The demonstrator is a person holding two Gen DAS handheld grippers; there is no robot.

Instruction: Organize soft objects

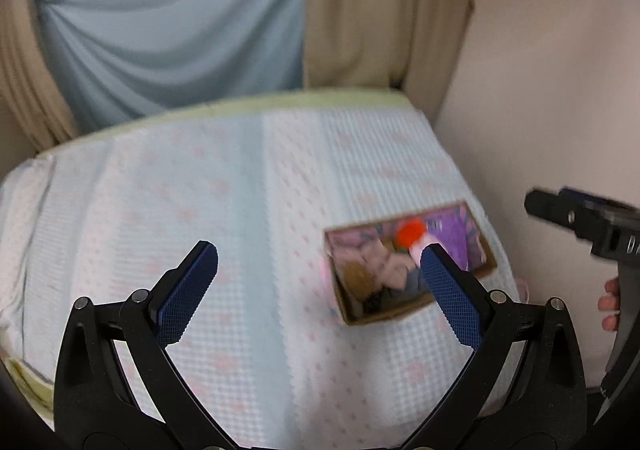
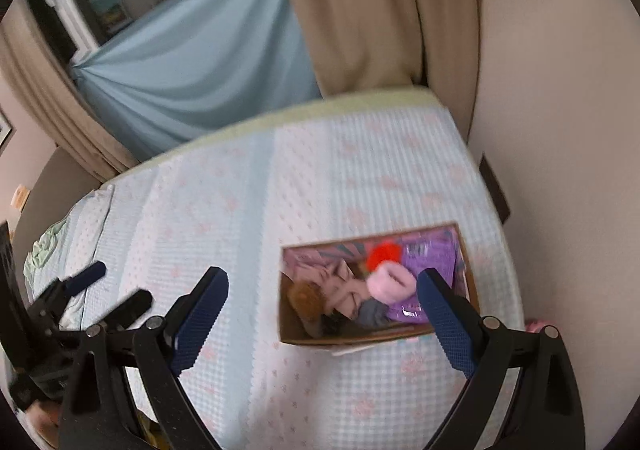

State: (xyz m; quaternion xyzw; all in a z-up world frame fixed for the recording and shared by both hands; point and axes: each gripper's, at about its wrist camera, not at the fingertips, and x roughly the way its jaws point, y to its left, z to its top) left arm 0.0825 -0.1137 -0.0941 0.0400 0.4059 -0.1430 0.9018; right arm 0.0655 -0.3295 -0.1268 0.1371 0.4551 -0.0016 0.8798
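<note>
The left gripper is wide open and holds nothing. It hangs above the bed, with the box just past its right finger. The right gripper is wide open too, and empty. The box sits a little ahead of it, between its two fingers and more to the right.

The box is cardboard, open on top, and lies on the right side of the bed, near the wall. Inside are soft things — a bright red ball, a fluffy pink toy, a brown furry toy and a shiny purple bag. It is too blurry to tell more.

These things look light and squishy. They would bend and not break. I think a good place to pinch is the fat middle of the pink toy — the bag may be slippery.
</note>
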